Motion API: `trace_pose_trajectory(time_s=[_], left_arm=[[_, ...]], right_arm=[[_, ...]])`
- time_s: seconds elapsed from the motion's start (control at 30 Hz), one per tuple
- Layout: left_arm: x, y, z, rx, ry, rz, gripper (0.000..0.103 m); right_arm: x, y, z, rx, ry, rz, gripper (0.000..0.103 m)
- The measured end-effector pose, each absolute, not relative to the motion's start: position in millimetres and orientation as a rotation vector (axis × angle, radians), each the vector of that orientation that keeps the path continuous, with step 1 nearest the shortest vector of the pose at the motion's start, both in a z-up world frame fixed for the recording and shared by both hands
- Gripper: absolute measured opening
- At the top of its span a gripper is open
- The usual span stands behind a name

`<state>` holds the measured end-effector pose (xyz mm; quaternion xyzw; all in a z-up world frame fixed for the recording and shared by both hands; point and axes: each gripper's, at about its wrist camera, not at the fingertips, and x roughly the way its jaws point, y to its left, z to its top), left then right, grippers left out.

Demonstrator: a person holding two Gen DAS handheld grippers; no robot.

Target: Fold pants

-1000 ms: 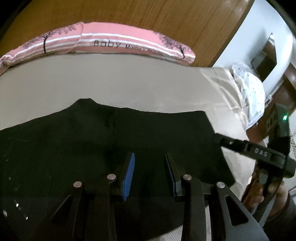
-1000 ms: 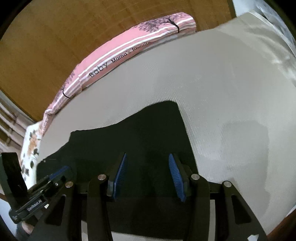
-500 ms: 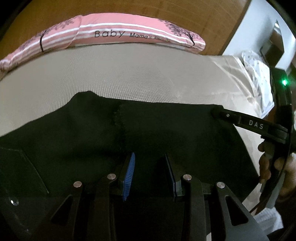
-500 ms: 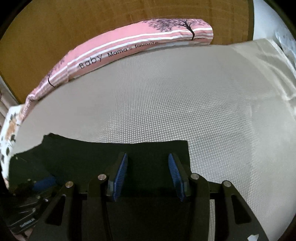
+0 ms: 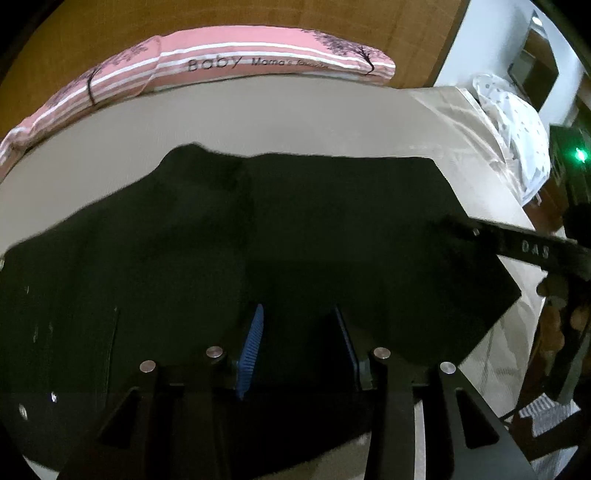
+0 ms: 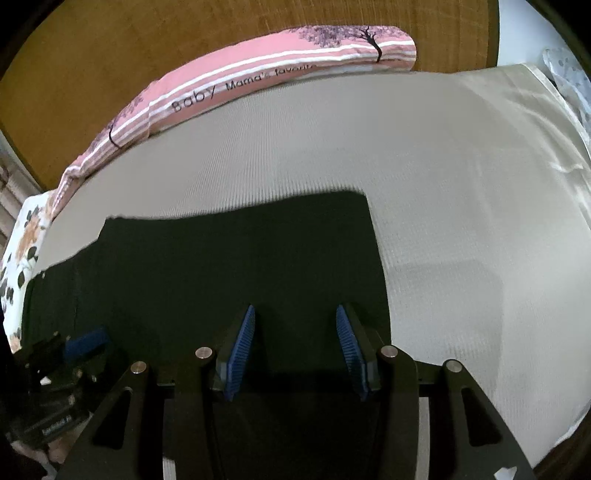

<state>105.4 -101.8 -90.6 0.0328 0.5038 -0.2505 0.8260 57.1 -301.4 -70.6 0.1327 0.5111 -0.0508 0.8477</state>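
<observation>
Black pants [image 5: 295, 229] lie flat on a beige mat [image 5: 258, 118]; they also show in the right wrist view [image 6: 221, 266]. My left gripper [image 5: 299, 332] is open and empty, just above the pants' near part. My right gripper [image 6: 295, 336] is open and empty, above the pants near their right edge. The right gripper shows at the right of the left wrist view [image 5: 517, 247], over the pants' right edge. The left gripper shows at the lower left of the right wrist view [image 6: 74, 350].
A pink striped pillow [image 5: 236, 62] lies along the mat's far edge against a wooden headboard [image 5: 258, 14]. A white spotted cloth [image 5: 517, 122] lies at the far right. A floral cloth [image 6: 22, 243] lies at the left. Bare mat [image 6: 461, 221] extends right of the pants.
Both grippers have shifted over the pants while staying open. The pants lie flat and look unmoved.
</observation>
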Motion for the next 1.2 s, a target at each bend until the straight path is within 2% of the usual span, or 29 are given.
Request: trace_pose_trajectory(time_s=[0.77,0.9,1.2], left_arm=[[58.1,-20.3,-76.5,0.011,1.046,-0.239,0.047],[53.1,-6.1,-71.0,0.021,1.028,-0.19,0.048],[50.2,32.5,-55.1,-0.107,1.02,-0.151,0.055]], right_arm=[[16.3,-217.4,-71.5,0.219,1.114,-0.035,0.047],[19.0,-194.5,-72.5,0.194,1.117,-0.007,0.051],[27.0,-151.7,-72.0,0.21,1.146,0.111,0.051]])
